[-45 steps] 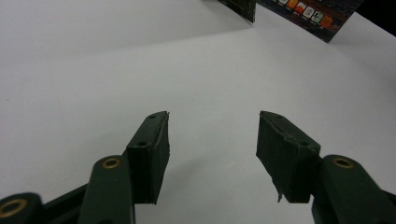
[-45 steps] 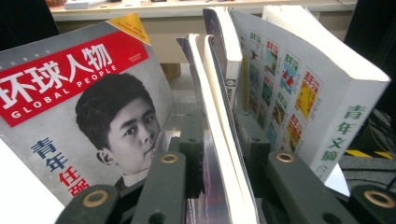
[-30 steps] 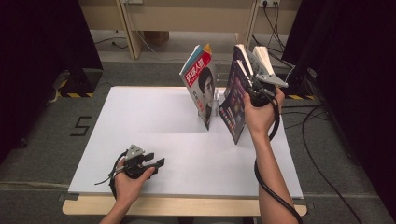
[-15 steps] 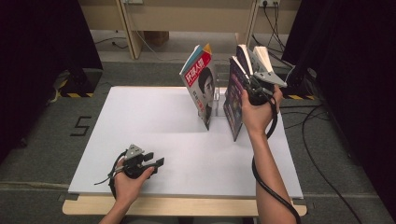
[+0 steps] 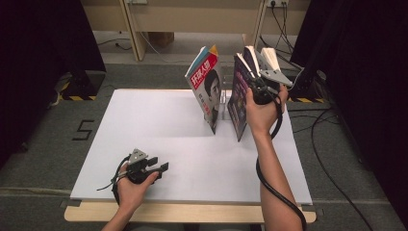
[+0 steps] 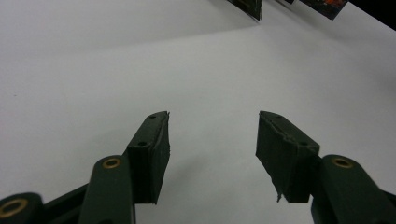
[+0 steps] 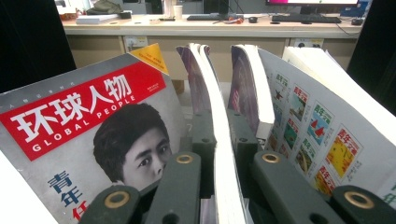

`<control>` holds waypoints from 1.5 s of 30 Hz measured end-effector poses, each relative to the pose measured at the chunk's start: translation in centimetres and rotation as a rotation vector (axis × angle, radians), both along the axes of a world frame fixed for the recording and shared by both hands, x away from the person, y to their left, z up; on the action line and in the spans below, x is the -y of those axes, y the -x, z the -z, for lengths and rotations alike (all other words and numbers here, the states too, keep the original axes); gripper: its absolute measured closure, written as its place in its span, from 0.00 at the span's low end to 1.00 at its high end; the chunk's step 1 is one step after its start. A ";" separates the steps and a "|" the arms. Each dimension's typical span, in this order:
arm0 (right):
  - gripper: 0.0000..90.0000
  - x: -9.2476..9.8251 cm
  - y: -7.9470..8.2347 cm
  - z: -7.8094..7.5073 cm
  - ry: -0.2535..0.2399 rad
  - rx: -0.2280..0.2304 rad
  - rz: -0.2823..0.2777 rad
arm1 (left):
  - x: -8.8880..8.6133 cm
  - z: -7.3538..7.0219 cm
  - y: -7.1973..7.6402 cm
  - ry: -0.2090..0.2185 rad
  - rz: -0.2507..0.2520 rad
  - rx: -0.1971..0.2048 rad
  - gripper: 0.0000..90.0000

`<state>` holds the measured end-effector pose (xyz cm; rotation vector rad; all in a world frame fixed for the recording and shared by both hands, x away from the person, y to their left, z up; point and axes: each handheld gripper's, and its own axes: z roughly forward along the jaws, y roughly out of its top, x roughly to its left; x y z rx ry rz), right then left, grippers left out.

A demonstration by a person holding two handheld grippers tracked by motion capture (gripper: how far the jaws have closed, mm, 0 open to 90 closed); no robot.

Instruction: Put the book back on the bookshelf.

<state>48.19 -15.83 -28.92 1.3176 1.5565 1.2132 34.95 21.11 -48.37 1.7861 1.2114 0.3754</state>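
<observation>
Several magazines stand upright at the table's back right. My right gripper (image 5: 254, 77) is shut on the top edge of a purple-covered magazine (image 5: 238, 106); in the right gripper view its white page edges (image 7: 215, 112) run up between the closed jaws of that gripper (image 7: 219, 135). Left of it stands a red-and-grey magazine with a portrait cover (image 5: 208, 84) (image 7: 88, 135). Another magazine (image 7: 317, 135), printed with small colourful pictures, leans on the right. My left gripper (image 5: 162, 167) (image 6: 212, 135) rests low over the table near the front left, open, with nothing between its fingers.
The white table top (image 5: 144, 125) stretches between the two hands. Cables (image 5: 332, 125) lie on the floor to the right, and a wooden desk frame (image 5: 192, 19) stands behind the table. A dark curtain closes both sides.
The purple magazine in my right gripper has turned slightly more edge-on and the hand has shifted a little. The left gripper has stayed put.
</observation>
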 end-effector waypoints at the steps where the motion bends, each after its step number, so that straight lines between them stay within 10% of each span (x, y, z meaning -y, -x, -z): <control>1: 0.94 -0.1 -0.1 0.0 -0.002 -0.002 0.001 | 0.0 0.0 0.0 -0.001 0.002 -0.001 0.49; 45: 0.94 -1.8 -2.6 -0.7 -0.009 0.014 0.014 | -0.5 -0.3 0.0 0.002 -0.010 0.007 0.49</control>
